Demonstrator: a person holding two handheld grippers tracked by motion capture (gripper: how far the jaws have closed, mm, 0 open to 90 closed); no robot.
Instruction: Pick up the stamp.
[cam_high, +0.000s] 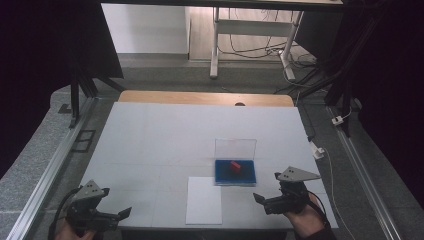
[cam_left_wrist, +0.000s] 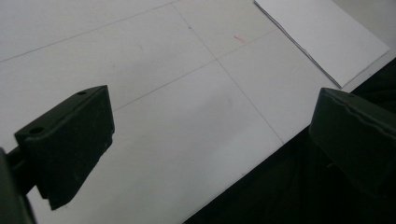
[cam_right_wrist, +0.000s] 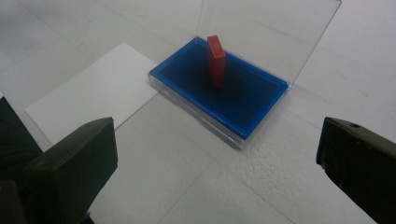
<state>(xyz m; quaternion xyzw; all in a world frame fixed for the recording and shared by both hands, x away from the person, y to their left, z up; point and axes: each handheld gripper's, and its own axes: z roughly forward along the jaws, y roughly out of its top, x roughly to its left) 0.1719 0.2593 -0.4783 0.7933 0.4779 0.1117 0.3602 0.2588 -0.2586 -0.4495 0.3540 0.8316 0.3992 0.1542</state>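
White table (cam_high: 150, 140): paper sheet (cam_high: 204, 200) lies beside the blue box (cam_high: 235, 172), unobstructed.

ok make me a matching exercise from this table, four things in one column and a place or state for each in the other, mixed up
Things
1. red block
2. clear lid
3. white sheet
4. right gripper

Places or states
A. lying flat on the table, just left of the blue tray
B. open, held near the table's front right edge
C. standing inside the blue tray
D. raised upright at the tray's far edge

Pairs: 1-C, 2-D, 3-A, 4-B
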